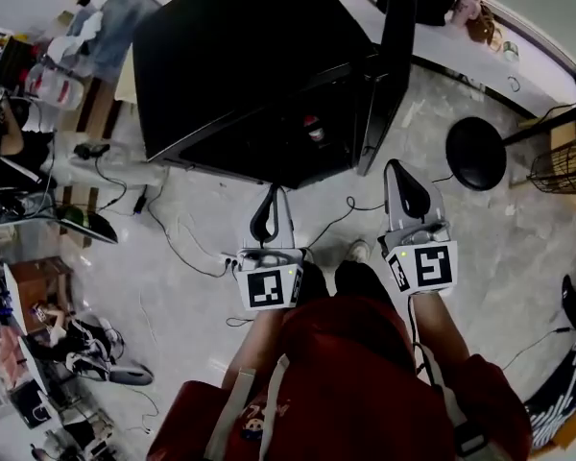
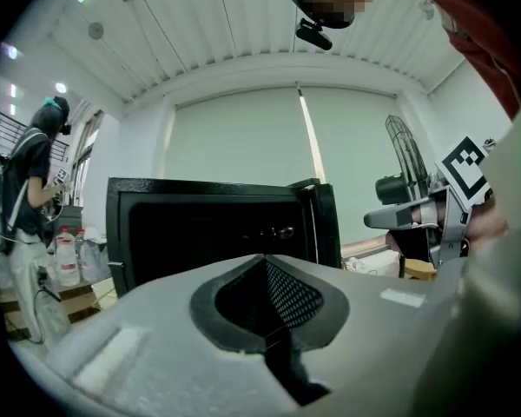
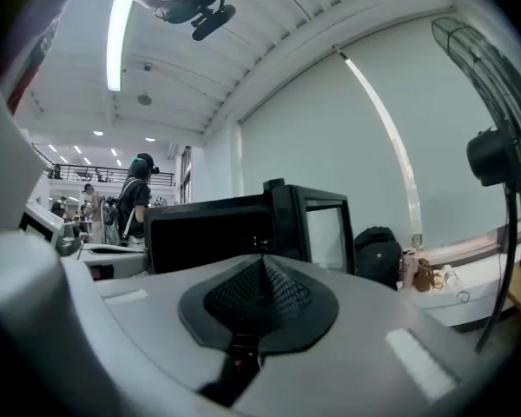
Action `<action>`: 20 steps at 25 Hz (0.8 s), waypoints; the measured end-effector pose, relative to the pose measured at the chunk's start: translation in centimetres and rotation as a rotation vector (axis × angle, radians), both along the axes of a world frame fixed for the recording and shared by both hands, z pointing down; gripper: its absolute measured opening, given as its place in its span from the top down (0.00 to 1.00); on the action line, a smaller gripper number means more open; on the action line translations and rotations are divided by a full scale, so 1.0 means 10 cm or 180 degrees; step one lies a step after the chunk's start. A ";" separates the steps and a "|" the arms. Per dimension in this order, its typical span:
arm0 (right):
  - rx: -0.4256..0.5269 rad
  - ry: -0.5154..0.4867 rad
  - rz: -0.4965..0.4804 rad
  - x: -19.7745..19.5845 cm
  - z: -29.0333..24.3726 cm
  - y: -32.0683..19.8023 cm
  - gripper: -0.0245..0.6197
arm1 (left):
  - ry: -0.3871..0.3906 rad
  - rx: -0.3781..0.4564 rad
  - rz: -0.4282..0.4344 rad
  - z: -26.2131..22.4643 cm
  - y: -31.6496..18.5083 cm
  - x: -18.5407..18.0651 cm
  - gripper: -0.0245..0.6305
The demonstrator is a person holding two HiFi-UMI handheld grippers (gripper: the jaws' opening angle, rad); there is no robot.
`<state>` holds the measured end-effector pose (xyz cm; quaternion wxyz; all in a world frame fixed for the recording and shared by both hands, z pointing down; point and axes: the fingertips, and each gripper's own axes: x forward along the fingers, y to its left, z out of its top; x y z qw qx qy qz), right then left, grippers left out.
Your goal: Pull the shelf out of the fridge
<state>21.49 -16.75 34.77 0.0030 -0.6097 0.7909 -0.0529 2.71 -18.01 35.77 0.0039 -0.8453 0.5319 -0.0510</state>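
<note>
I am standing in front of the black fridge (image 1: 240,56), which is sitting on the floor (image 1: 192,286). Its open front is facing me. Its door (image 1: 396,65) is swung out on the right, with its thin edge toward me. The fridge's long side is running across from left to right. It is very dark inside, so I cannot pick out the shelf or tell which way it is lying. I am only seeing a small red thing (image 1: 312,129) near the front edge. I am holding my left gripper (image 1: 266,221) with its jaws a little apart and nothing between them. My right gripper (image 1: 408,195) is pressed together on nothing. Both are pointing at the fridge, near its front but not touching it.
</note>
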 end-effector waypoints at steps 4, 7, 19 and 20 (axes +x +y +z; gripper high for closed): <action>-0.0133 -0.0054 -0.0273 -0.32 0.24 -0.08 0.96 | -0.0016 -0.0041 -0.0264 0.14 0.07 -0.29 0.96; -0.0256 -0.0122 -0.0434 -0.59 0.46 -0.15 0.96 | 0.0013 -0.0103 -0.0395 0.29 0.10 -0.50 0.96; -0.0839 -0.0858 -0.0468 -1.22 1.59 -0.62 0.96 | 0.0046 -0.0185 -0.0524 1.00 0.00 -0.98 0.96; -0.0900 -0.0952 -0.0452 -1.27 1.69 -0.66 0.95 | 0.0066 -0.0202 -0.0552 1.05 0.00 -1.02 0.96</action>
